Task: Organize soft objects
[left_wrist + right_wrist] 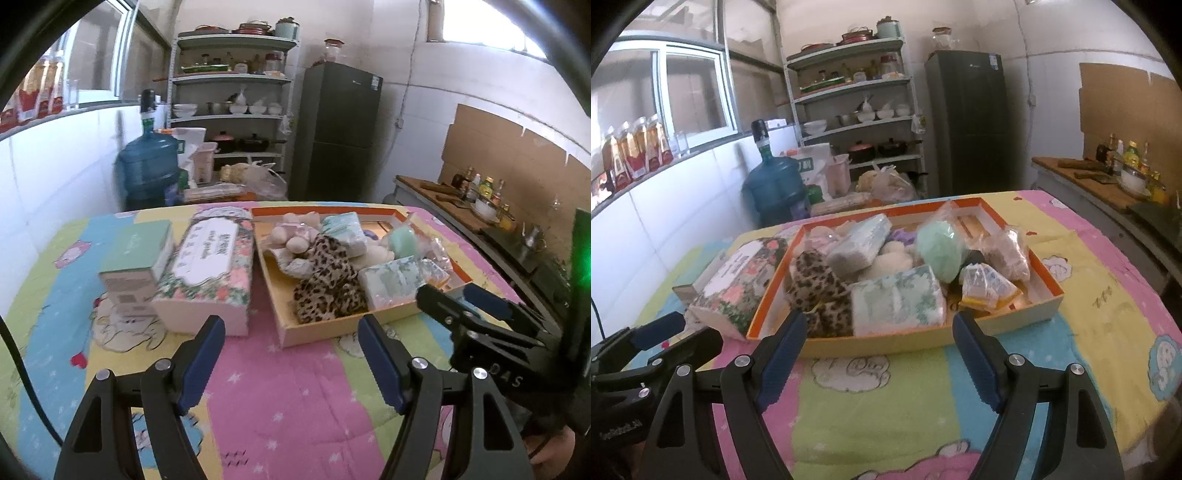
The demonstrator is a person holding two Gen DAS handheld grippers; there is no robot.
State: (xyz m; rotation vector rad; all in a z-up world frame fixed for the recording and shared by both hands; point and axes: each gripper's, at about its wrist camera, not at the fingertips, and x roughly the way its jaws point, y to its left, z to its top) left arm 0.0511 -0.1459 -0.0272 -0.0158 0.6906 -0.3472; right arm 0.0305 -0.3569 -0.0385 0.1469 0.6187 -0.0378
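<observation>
On right tool: "DAS"

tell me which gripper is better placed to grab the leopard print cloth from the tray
Right, probably. The right gripper is open and empty at the tray's near wall, with the leopard print cloth just beyond its fingers. The left gripper, also open, points between tray and floral box.

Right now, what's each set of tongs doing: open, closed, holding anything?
Left tongs: open, holding nothing.
Right tongs: open, holding nothing, short of the orange-rimmed tray.
</observation>
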